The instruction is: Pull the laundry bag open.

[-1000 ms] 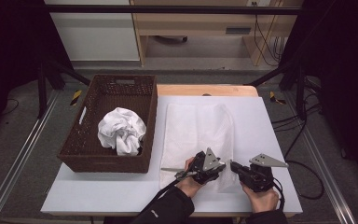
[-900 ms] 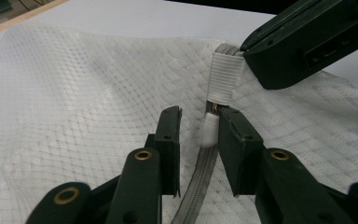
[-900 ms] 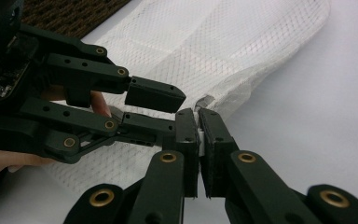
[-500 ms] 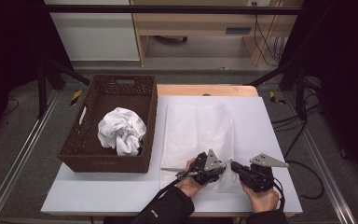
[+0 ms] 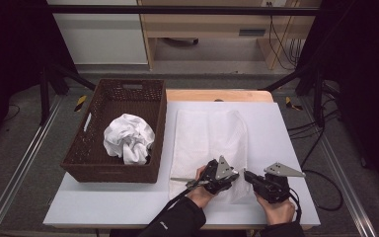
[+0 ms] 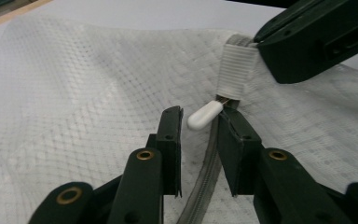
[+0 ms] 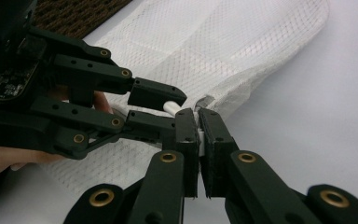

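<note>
A white mesh bag [image 5: 209, 138] lies flat on the white table [image 5: 286, 148], its zipper end toward the person. In the left gripper view, my left gripper [image 6: 200, 116] straddles the small white zipper pull [image 6: 205, 115]. Its jaws have just been closing a little, and a gap remains beside the pull. The grey zipper track [image 6: 205, 177] runs down between the jaws. My right gripper [image 7: 197, 116] is shut on the ribbed white tab [image 6: 235, 70] at the zipper's end. In the high view, the left gripper [image 5: 239, 177] and the right gripper [image 5: 246, 176] meet tip to tip at the bag's near right corner.
A dark wicker basket [image 5: 158, 128] stands left of the bag and holds a crumpled white cloth [image 5: 128, 138]. A wooden board [image 5: 217, 95] borders the table's far edge. Bare table lies to the right of the bag.
Both hands have stayed where they were at the bag's near corner. No other difference shows in the high view.
</note>
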Tool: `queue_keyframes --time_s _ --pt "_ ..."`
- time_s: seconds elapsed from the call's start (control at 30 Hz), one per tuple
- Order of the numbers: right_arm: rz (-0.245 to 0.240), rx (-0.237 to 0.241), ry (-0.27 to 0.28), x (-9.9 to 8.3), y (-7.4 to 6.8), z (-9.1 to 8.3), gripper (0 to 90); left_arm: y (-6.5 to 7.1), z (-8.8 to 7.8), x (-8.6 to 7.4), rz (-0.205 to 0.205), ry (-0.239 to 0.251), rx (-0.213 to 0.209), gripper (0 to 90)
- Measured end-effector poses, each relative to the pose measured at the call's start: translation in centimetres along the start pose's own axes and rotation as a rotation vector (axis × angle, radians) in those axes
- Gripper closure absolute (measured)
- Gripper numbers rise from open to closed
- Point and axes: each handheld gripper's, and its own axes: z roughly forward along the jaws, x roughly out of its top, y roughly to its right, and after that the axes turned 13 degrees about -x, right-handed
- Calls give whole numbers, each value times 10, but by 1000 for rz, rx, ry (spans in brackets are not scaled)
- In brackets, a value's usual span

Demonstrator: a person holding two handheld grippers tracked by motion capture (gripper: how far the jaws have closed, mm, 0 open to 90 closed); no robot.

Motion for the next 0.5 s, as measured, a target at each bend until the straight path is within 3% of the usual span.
queue_keyframes --time_s 0.27,0.5 --pt "-1 -2 4 0 0 0 867 1 2 -1 14 -19 -32 762" --pt "2 0 -2 0 0 0 866 5 3 0 27 -58 -27 814"
